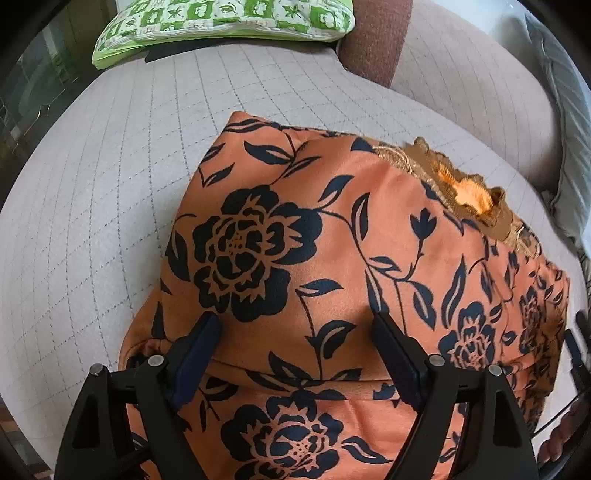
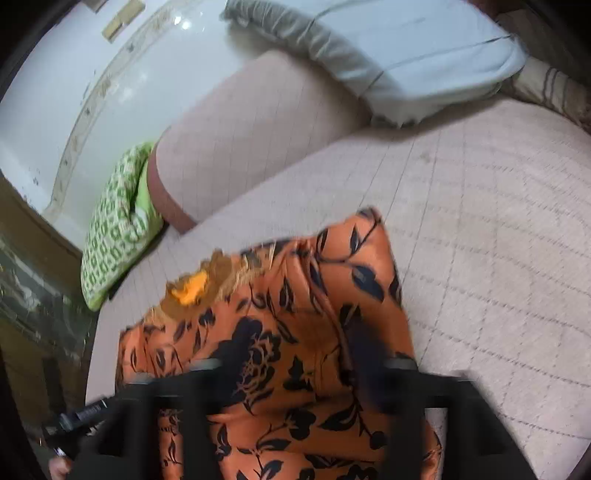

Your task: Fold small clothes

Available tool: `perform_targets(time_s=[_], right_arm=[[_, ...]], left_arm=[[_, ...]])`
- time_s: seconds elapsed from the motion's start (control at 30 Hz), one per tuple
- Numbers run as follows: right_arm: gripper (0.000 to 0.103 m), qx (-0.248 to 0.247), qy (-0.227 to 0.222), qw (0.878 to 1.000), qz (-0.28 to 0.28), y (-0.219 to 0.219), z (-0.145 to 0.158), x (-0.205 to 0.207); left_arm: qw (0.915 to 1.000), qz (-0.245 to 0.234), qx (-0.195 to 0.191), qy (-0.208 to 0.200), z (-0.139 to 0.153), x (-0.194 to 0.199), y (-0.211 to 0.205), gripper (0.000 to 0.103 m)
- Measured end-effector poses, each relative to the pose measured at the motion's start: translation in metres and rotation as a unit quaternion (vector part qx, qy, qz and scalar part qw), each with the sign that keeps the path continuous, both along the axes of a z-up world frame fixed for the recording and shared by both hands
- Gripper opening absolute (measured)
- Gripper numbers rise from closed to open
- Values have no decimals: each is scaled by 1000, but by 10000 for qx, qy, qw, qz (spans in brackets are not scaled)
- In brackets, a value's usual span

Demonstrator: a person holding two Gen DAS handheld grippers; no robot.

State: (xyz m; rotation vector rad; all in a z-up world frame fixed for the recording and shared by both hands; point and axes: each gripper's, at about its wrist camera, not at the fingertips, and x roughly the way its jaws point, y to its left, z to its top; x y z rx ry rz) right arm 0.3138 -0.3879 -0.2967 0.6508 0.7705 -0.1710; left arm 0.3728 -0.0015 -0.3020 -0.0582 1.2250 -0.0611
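Hovering with left gripper (image 1: 295, 325) and right gripper (image 2: 306, 365), both spread wide, empty, over garment (image 1: 314, 251) lying part-folded on sofa (image 1: 110, 184). Next fold probably requiring gripping an edge.

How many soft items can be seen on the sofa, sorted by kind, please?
Orange floral garment: 1
Green patterned cushion: 1
Pale grey pillow: 1
Total: 3
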Motion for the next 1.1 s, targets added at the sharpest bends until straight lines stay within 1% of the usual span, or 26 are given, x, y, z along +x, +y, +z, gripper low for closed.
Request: perform_targets(time_s=[0.07, 0.13, 0.2, 0.23, 0.27, 0.3, 0.37, 0.4, 0.47, 0.53, 0.6, 0.63, 0.7, 0.73, 0.77, 0.8, 0.83, 0.87, 0.9, 0.93, 0.97, 1.03, 1.1], right_arm=[[69, 34, -89, 10000, -30, -2, -1, 0], [66, 124, 23, 9998, 140, -1, -7, 6], [55, 107, 270, 9991, 300, 4, -17, 15], [51, 30, 387, 9987, 337, 7, -22, 18], [36, -90, 496, 9982, 335, 9, -26, 21], [18, -162, 538, 9979, 324, 9, -28, 21], [13, 115, 566, 9977, 369, 6, -32, 21], [11, 157, 549, 9977, 359, 5, -32, 21], [10, 132, 445, 9982, 391, 7, -23, 17], [10, 10, 313, 9986, 419, 13, -7, 10], [10, -110, 137, 9989, 430, 17, 12, -2], [10, -182, 126, 9989, 421, 19, 19, -7], [10, -304, 263, 9986, 354, 19, 25, -14], [10, -330, 407, 9982, 276, 17, 21, -15], [10, -408, 643, 9969, 182, 13, 10, -11], [14, -465, 800, 9956, 163, 11, 2, -10], [14, -531, 1100, 9923, 185, 11, -13, -4], [14, -489, 1363, 9892, 233, 11, -26, 1], [14, -419, 1366, 9895, 199, 10, -30, 1], [14, -396, 1323, 9903, 147, 9, -25, 1], [14, -385, 1310, 9905, 155, 9, -17, 1], [14, -463, 1028, 9936, 78, 7, 0, -2], [15, -716, 716, 9945, -257, 4, 17, -11]], left_arm=[[9999, -98, 133, -22, -2, -3, -4, 85], [9994, -239, 245, -35, -8, 0, -14, 93], [9983, -432, 385, -54, -14, -2, -29, 101], [9976, -501, 463, -77, -17, -2, -37, 103], [9970, -548, 534, -136, -19, -3, -41, 103], [9970, -541, 515, -191, -19, -5, -41, 103], [9973, -546, 426, -237, -21, -6, -41, 103], [9971, -580, 419, -245, -21, -6, -41, 103], [9967, -646, 448, -207, -21, -7, -40, 103], [9967, -659, 455, -93, -19, -5, -42, 103], [9974, -591, 413, -37, -13, -4, -39, 103], [9982, -509, 323, -70, -7, -4, -38, 103], [9989, -426, 81, -181, 1, -6, -33, 103], [9990, -398, -35, -197, 3, -7, -32, 103], [9991, -398, -49, -166, 3, -6, -31, 103], [9990, -423, -2, -109, -1, -6, -32, 103], [9987, -495, 148, -26, -9, -5, -37, 103], [9979, -574, 304, 21, -16, -4, -38, 103], [9967, -665, 475, -1, -19, -5, -44, 103], [9960, -699, 551, -67, -18, -6, -48, 103], [9962, -677, 547, -66, -16, -7, -50, 103], [9973, -630, 374, -36, -13, -5, -50, 103], [9981, -541, 299, 1, -8, -3, -44, 103]])
